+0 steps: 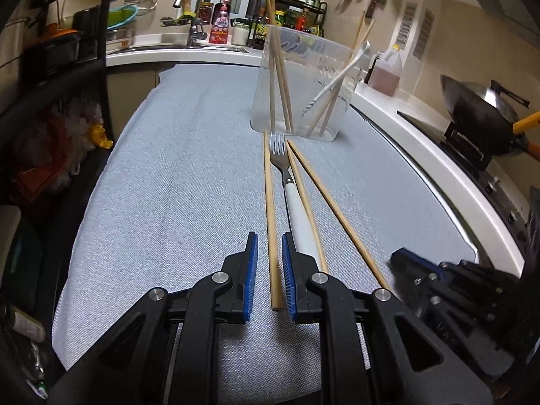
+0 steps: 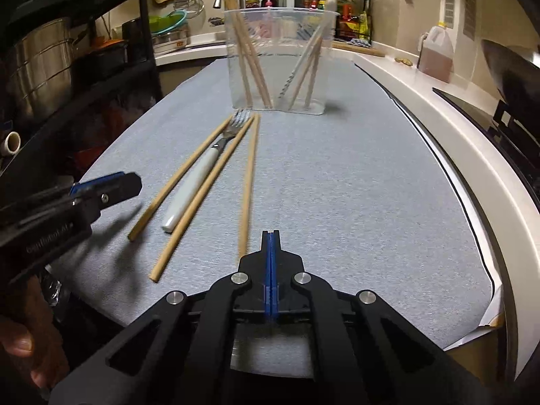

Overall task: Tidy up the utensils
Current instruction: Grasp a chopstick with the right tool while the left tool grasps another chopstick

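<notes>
Wooden chopsticks and a fork are what remain loose: three chopsticks and the white-handled fork (image 1: 290,182) lie on the grey cloth (image 1: 168,185), just short of the clear tub (image 1: 303,81). The tub already holds four chopsticks and one white-handled utensil standing on end, so I judge the sorting a little past halfway, with four pieces left to load.

All four loose pieces lie lengthwise, running from the grippers toward the tub. The fork's tines point at the tub, its handle toward the cameras, and the middle chopstick (image 1: 305,202) lies against its handle.

The leftmost chopstick (image 1: 272,222) has its near end between the spread fingers of the left gripper (image 1: 270,276), which are not yet closed on it. The rightmost chopstick (image 2: 248,185) ends just left of the right gripper (image 2: 271,239), whose pads are pressed together on nothing.
</notes>
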Tool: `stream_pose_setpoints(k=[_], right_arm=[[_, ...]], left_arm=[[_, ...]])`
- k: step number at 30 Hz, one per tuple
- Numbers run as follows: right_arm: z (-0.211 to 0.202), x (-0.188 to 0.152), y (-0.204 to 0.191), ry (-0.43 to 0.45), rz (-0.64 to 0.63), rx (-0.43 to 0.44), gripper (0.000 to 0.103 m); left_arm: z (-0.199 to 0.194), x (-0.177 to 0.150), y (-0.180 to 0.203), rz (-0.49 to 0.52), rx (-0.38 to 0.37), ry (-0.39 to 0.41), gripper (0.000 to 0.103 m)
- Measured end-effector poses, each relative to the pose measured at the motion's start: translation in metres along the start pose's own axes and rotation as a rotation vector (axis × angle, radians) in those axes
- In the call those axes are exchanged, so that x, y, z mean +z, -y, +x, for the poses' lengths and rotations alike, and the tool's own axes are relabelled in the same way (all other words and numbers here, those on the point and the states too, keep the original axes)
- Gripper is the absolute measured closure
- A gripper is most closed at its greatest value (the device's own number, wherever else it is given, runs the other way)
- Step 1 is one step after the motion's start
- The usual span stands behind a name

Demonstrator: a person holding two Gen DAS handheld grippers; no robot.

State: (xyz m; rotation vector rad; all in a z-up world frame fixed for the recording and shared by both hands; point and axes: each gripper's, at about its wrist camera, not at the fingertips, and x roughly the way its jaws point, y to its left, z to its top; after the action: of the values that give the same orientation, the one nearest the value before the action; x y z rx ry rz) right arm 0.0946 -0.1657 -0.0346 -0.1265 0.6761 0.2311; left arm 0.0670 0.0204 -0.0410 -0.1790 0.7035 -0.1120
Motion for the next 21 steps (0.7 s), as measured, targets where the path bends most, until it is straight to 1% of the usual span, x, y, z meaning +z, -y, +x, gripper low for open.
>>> stream_pose_setpoints(k=[1, 2, 4, 5, 6, 9, 11, 12, 13, 14, 15, 21], right_arm=[[-0.002, 0.000, 0.004, 0.009, 0.019, 0.028, 0.103], [-0.003, 0.000, 0.006, 0.015, 0.028, 0.061, 0.100], [-0.007, 0.000, 0.002, 0.031, 0.015, 0.111, 0.096], [-0.009, 0.000, -0.001, 0.045, 0.001, 0.122, 0.081], [-0.010, -0.001, -0.005, 0.052, -0.016, 0.127, 0.070], [-0.003, -0.004, -0.012, 0.017, -0.047, 0.112, 0.071], [0.001, -0.006, -0.012, 0.002, -0.044, 0.102, 0.077], [0.003, -0.008, -0.011, -0.002, -0.044, 0.091, 0.083], [0.003, -0.008, -0.010, 0.005, -0.049, 0.075, 0.087], [0.002, -0.008, -0.010, 0.006, -0.052, 0.072, 0.096], [0.003, -0.008, -0.009, 0.005, -0.048, 0.074, 0.098], [0.002, -0.008, 0.003, 0.020, -0.009, 0.019, 0.098]], left_arm=[[0.001, -0.001, 0.001, 0.007, 0.003, -0.001, 0.088], [0.001, -0.002, 0.002, 0.015, 0.010, 0.002, 0.088], [0.000, -0.002, 0.002, 0.016, 0.012, 0.007, 0.088], [0.001, 0.000, 0.004, 0.015, 0.012, 0.007, 0.088], [0.001, -0.001, 0.004, 0.017, 0.014, 0.006, 0.088], [0.006, -0.003, 0.005, 0.025, 0.031, -0.008, 0.088], [0.008, -0.006, 0.005, 0.025, 0.036, -0.017, 0.088], [0.010, -0.006, 0.006, 0.026, 0.039, -0.020, 0.088], [0.011, -0.007, 0.006, 0.030, 0.040, -0.022, 0.087], [0.011, -0.007, 0.006, 0.032, 0.040, -0.020, 0.087], [0.011, -0.007, 0.007, 0.037, 0.042, -0.019, 0.087], [0.014, -0.010, 0.016, 0.082, 0.054, -0.023, 0.087]])
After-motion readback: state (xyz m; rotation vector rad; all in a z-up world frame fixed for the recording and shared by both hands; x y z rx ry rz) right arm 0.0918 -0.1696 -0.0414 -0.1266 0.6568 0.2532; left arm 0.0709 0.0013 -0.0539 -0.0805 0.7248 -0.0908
